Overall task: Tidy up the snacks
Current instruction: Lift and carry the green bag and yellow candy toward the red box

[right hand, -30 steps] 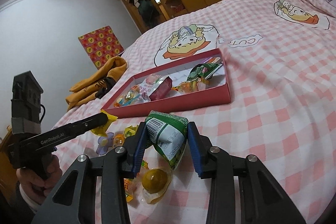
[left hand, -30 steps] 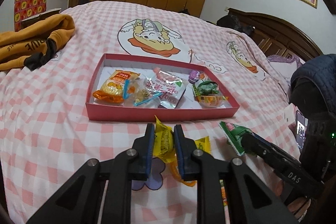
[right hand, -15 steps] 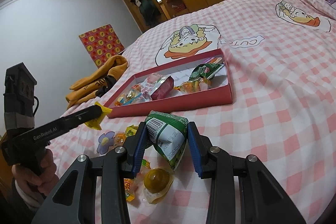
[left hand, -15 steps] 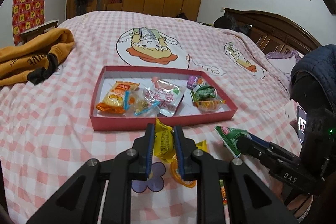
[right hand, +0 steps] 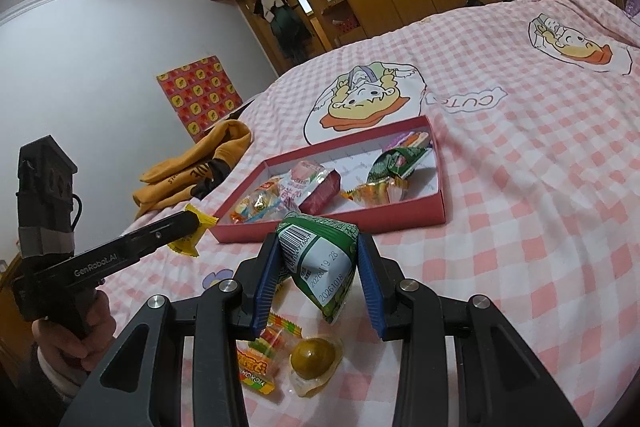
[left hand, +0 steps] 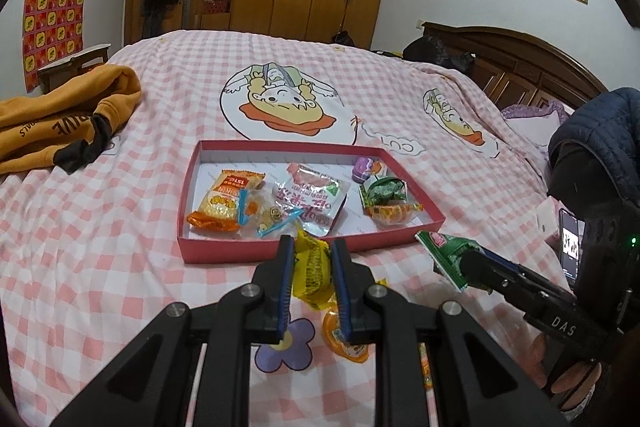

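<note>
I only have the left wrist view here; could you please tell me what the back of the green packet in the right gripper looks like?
Observer: The green packet shows a white label with a barcode and printed dates, pinched between the blue pads of the right gripper.
Operator: Thank you. Is anything lying on the bed under that gripper?
Observer: Yes, a round brownish sweet in a clear wrapper lies on the bedspread just below it.
Operator: Anything beside that sweet?
Observer: A colourful gummy packet lies to its left, partly behind the gripper's frame.
</note>
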